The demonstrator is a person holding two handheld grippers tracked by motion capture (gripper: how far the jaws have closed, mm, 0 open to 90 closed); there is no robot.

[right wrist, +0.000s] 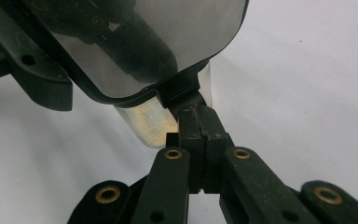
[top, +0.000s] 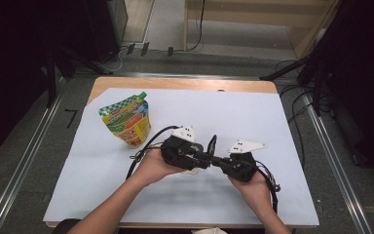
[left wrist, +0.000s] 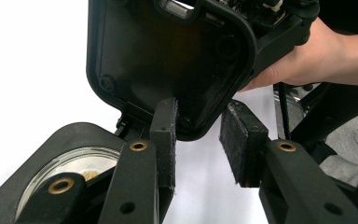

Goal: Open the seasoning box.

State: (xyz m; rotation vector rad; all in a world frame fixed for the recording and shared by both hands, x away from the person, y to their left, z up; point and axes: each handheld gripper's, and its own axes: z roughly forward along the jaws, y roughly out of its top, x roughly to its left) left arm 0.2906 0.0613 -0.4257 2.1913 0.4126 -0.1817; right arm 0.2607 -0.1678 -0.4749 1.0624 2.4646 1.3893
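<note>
Right gripper [right wrist: 200,122]: jaws closed, nothing visibly clamped | left gripper [left wrist: 198,135]: jaws apart, empty | glass jar [right wrist: 151,119]: keep it level; centre pads before closing | pouch [top: 125,120]: upright, apart.

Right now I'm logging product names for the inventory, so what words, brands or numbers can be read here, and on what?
Pouch: printed bands and patches in green, yellow, orange and red, but the lettering is too small and blurred to read.
Grippers, glass jar and table sheet: no text to be seen.
</note>
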